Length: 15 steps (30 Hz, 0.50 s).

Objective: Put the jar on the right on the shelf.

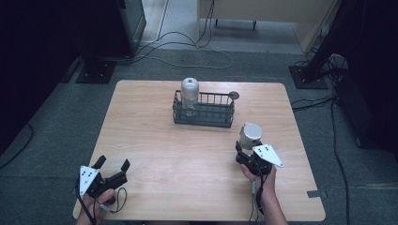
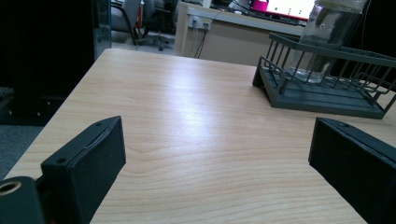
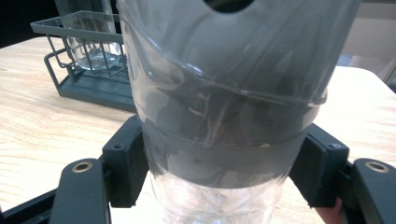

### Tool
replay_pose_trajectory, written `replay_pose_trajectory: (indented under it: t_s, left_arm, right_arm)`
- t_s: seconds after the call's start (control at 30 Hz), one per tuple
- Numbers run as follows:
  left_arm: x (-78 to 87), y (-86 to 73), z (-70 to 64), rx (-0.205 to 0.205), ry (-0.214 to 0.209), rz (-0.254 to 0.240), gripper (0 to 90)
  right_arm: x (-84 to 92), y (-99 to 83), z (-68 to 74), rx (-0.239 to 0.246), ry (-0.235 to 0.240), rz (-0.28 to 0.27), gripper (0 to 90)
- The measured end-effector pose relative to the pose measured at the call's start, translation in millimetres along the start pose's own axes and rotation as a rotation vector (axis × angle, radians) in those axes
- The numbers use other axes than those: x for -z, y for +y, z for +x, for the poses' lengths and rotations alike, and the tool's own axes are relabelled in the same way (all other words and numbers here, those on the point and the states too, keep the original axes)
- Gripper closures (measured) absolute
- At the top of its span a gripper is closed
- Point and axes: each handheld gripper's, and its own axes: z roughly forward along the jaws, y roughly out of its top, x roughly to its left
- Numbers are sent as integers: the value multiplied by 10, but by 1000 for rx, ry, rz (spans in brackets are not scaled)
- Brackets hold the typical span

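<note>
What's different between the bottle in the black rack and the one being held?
The bottle in the rack stands inside the wire rack at the table's far middle, untouched; the held bottle is outside it, nearer the person, clamped by the right gripper. Both are clear with grey upper parts.

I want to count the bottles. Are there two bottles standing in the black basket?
No, just one bottle stands in the basket; the other bottle is held in the right claw outside it.

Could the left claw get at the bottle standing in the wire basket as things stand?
Probably yes. The left claw is open and holds nothing, bare table lies between it and the wire basket, and the bottle rises above the rim.
</note>
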Motion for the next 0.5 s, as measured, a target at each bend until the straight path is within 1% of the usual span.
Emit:
replay_pose_trajectory:
  t_s: [0.27,0.5]
  left_arm:
    - [-2,0,-5,-4,1,1,39]
    - [-2,0,-8,-9,0,1,39]
  right_arm:
    - [-61,94,58,6,18,-14,302]
    - [-134,221,131,25,39,-16,303]
